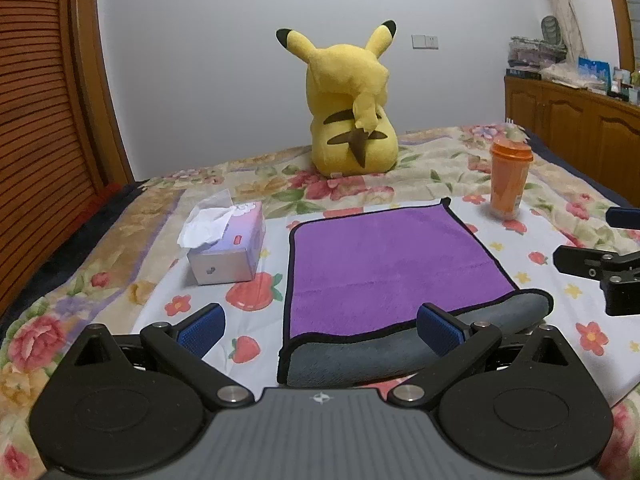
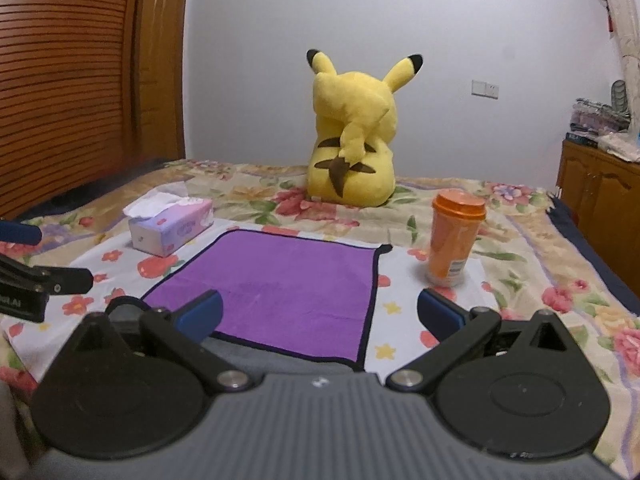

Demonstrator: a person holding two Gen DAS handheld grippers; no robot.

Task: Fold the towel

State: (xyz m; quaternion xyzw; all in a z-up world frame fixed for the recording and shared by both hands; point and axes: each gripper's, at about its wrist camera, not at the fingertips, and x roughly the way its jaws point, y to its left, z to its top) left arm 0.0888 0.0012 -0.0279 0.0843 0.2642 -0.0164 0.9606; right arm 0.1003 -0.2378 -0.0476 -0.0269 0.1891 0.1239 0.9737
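Left wrist view: the left gripper gapes wide, empty, over the purple towel on the bedspread — its grey near edge partly hidden. Right wrist view: the right gripper is wide too, straddling the towel's right corner — orange cup nearby.

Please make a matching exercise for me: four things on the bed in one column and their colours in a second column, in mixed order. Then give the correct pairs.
Things:
1. towel, top side
2. cup
3. plush toy
4. tissue box

Colours:
A. yellow with dark brown stripes
B. pale lilac and white
C. purple with a dark border
D. orange

Right pairs: 1-C, 2-D, 3-A, 4-B.
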